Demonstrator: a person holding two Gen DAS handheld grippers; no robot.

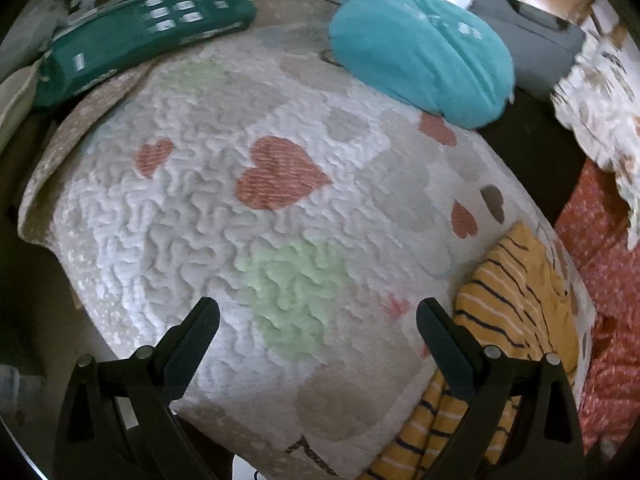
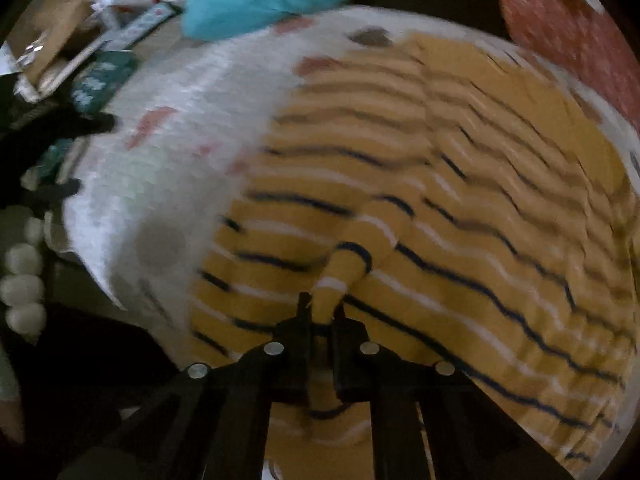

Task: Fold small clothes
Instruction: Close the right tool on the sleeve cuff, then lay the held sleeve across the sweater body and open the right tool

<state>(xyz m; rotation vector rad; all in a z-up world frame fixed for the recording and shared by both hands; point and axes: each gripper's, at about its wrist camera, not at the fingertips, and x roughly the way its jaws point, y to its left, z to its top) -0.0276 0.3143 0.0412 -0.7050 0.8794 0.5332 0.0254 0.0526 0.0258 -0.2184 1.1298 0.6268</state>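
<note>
A yellow garment with dark and white stripes [image 2: 460, 184] lies spread on a white quilted mat with hearts [image 1: 224, 208]. In the left wrist view the garment [image 1: 516, 292] lies bunched at the mat's right edge. My right gripper [image 2: 322, 308] is shut on a pinched fold of the striped garment [image 2: 352, 256] near its lower edge. My left gripper [image 1: 316, 320] is open and empty, hovering over the mat to the left of the garment. The right view is blurred.
A folded teal garment [image 1: 420, 56] lies at the mat's far edge. A dark green packet [image 1: 148, 28] lies at the far left. A grey box [image 1: 528, 36] sits far right. Red patterned fabric [image 1: 604, 300] lies right of the mat.
</note>
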